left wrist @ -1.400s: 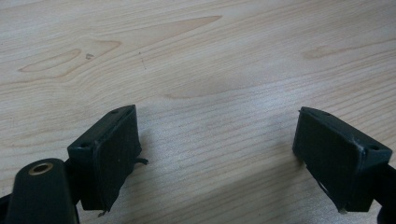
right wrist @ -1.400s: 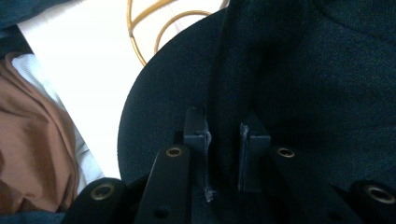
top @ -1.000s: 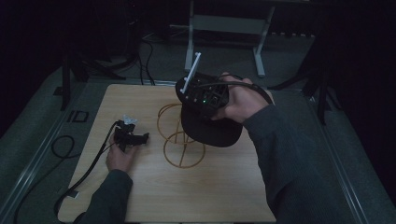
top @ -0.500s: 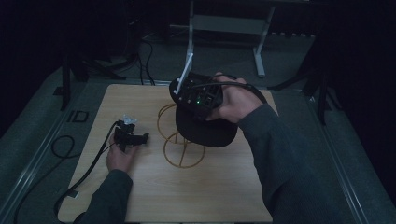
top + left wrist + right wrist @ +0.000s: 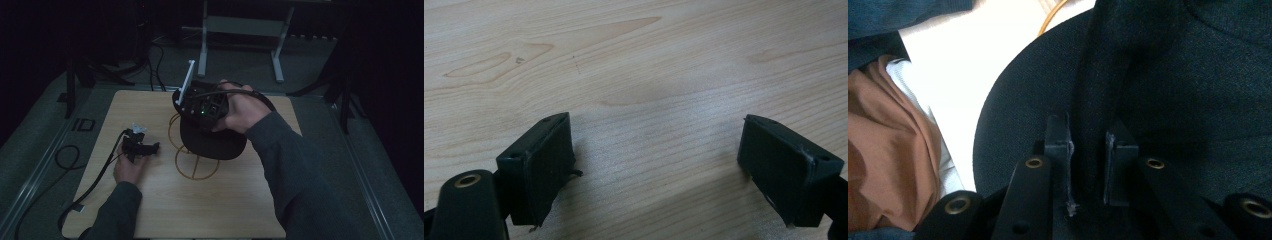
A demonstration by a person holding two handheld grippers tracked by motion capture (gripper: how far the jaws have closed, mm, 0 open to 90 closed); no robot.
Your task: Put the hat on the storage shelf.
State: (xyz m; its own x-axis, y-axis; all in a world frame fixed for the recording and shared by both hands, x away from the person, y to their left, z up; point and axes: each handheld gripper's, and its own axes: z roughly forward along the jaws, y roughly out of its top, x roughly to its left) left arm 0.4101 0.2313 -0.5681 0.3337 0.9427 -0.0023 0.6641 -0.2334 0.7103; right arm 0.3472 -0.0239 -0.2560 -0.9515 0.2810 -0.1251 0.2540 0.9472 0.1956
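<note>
my right gripper pinches the black hat's fold over the wire stand; left gripper wide, idle; next, seat it.

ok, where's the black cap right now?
In the high view the black cap hangs just right of table centre, pinched in the right gripper above the gold wire stand; the left gripper sits apart, further left.

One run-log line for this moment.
right gripper: shut on black hat | hat: over wire stand | left gripper: open, on table
</note>
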